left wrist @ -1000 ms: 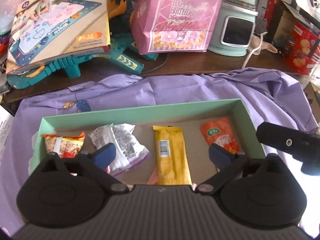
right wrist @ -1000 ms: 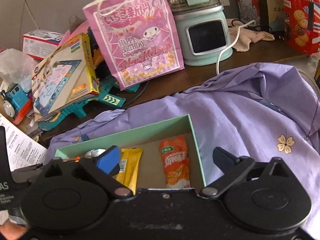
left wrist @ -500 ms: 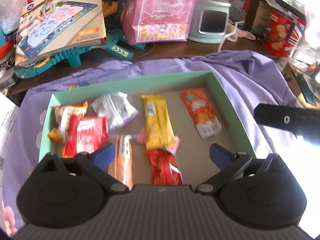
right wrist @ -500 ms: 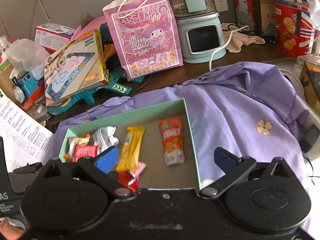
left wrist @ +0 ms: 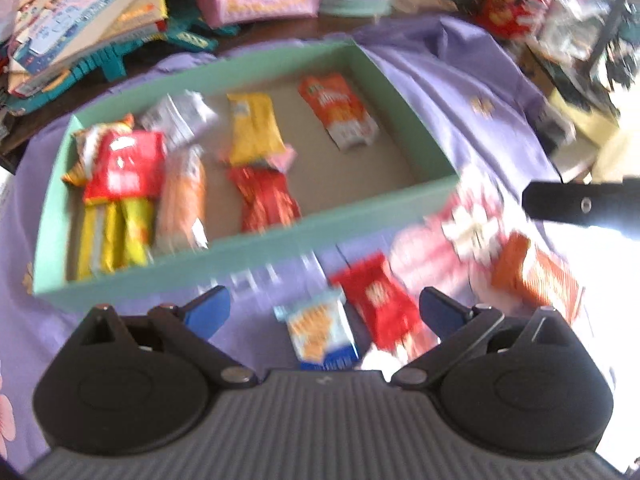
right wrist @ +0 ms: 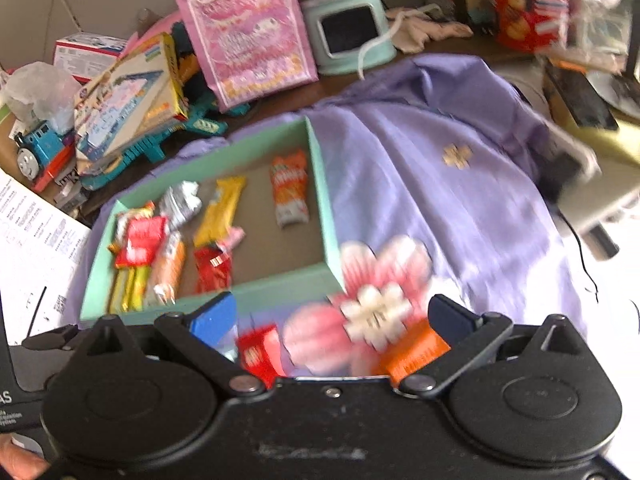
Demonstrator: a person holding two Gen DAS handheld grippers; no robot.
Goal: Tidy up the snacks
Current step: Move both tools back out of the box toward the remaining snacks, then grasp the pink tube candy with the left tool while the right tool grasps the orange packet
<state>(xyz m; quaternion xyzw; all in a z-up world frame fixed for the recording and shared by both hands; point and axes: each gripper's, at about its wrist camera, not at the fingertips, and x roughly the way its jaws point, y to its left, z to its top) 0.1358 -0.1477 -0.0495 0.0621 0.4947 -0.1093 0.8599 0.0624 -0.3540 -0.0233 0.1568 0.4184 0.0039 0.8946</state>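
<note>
A mint green box (left wrist: 416,128) on a purple cloth holds several snack packets, among them a yellow bar (left wrist: 252,128) and an orange packet (left wrist: 340,112). The box also shows in the right wrist view (right wrist: 324,200). In front of the box lie loose packets: a blue-and-white one (left wrist: 320,332), a red one (left wrist: 380,300) and an orange one (left wrist: 536,272). My left gripper (left wrist: 324,308) is open and empty above the blue-and-white and red packets. My right gripper (right wrist: 336,316) is open and empty over the red packet (right wrist: 260,352) and the orange packet (right wrist: 416,352).
A pink gift bag (right wrist: 248,36), a toy box (right wrist: 132,96), a teal toy and a mint appliance (right wrist: 348,28) crowd the back of the table. A red biscuit box (right wrist: 524,12) stands at the back right. White paper (right wrist: 36,240) lies left.
Both grippers have pulled back toward me from the box. The whole box and the loose packets in front of it have come into view. Both stay open.
</note>
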